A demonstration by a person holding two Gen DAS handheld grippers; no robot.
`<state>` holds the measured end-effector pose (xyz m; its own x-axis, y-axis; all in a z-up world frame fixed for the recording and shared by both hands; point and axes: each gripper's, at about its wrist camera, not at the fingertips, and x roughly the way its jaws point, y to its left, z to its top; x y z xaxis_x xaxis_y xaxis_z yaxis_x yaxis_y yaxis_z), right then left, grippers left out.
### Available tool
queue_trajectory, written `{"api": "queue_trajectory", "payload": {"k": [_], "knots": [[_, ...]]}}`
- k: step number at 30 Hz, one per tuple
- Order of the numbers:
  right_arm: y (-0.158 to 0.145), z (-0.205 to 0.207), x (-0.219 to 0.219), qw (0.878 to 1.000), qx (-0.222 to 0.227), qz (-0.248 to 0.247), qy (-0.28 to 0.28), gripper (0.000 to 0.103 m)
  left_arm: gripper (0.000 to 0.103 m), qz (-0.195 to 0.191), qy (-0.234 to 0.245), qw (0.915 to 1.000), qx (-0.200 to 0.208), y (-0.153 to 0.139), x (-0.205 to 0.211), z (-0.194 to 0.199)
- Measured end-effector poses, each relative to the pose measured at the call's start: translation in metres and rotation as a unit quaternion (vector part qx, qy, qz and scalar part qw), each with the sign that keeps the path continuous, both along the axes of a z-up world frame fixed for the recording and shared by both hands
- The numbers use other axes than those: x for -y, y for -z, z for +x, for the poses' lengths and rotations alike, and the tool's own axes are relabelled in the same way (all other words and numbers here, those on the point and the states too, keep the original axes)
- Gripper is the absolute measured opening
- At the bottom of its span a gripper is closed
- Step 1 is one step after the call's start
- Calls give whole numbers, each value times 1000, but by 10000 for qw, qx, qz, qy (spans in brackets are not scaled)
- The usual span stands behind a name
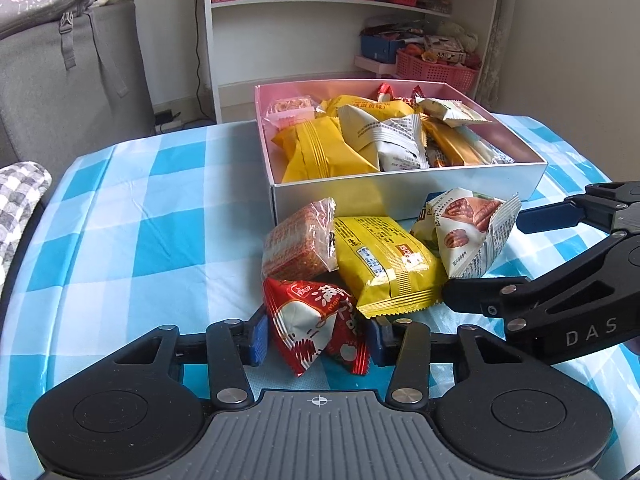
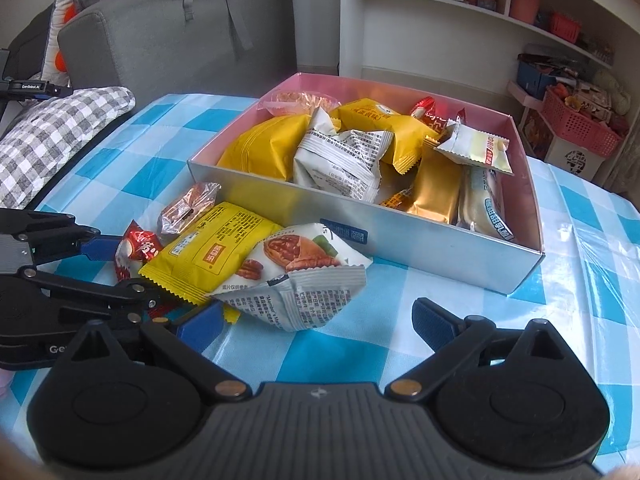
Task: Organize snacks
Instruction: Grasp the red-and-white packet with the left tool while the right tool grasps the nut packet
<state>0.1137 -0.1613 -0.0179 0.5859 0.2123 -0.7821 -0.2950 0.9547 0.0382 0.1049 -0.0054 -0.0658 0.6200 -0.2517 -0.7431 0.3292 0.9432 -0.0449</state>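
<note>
tablecloth (image 1: 132,208): blue-white check | box (image 1: 400,196): white, pink inside | packet (image 1: 316,324): red

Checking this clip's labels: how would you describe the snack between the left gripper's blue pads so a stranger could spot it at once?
Start at the white open-topped cardboard box on the blue-and-white checked tablecloth; four loose packets lie in front of it. The one nearest the left gripper, pinched between its pads, is the small red foil packet. Unlike its yellow, transparent and white neighbours, it is red with white lettering.

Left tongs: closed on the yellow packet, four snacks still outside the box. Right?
Not the yellow packet. The left wrist view shows the left tongs closed on the red packet. Four snacks do lie outside the box, as you said.
</note>
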Motion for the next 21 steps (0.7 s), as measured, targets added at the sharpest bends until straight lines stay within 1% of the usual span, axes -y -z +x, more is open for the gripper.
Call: {"api": "queue_trajectory", "payload": {"k": [4,7,9,13,18,20,21], "knots": [[0,1,-2,9999,20,100,-108,98,35,-59,3,10000,-56,-1,-2,1],[-3,1,0,9993,-31,309,-185,99,33,-76,30,9999,-104,-2,-3,2],[-6,2,2,9988,-54,448,-178,99,33,9,88,9999,-87,-3,-2,0],[-8,5,6,9981,-45,616,51,99,33,51,117,9999,-110,-4,-3,-2],[-7,13,13,9956,-109,813,464,92,33,117,182,9996,-163,-5,-5,-4],[-4,16,13,9956,-188,684,607,89,33,154,244,9994,-199,-6,-6,-6],[-2,16,13,9959,-223,618,614,89,33,167,261,9993,-218,-6,-7,-7]]}}
